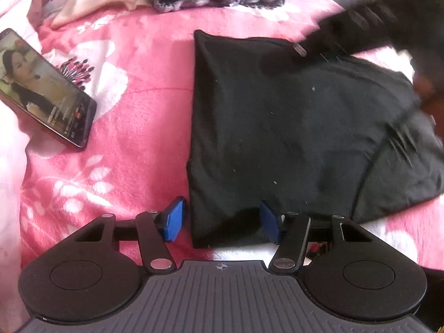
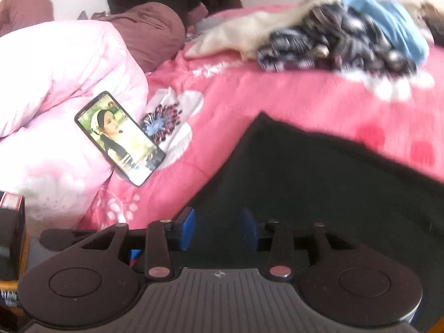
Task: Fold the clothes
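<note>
**Folded black garment on a pink bed**

Black garment (image 1: 291, 127) — soft, light, limp; likely to sag unless taken at a folded corner or edge. Matte, lint-flecked, folded roughly square, lying on the floral bedspread (image 1: 133, 63). Left claw (image 1: 222, 223) spread around its near corner, not pinching. Right claw (image 2: 219, 229) spread above the cloth — holding nothing.

Pink floral bed (image 1: 144, 63) bears folded black garment (image 1: 291, 127), phone (image 1: 41, 88), clothes pile (image 2: 341, 36).

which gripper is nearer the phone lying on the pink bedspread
Left, as a judgement. The left gripper sits at the near left corner of the black folded garment, the side facing the phone. The right gripper is over the garment, apparently farther toward its other side.
</note>
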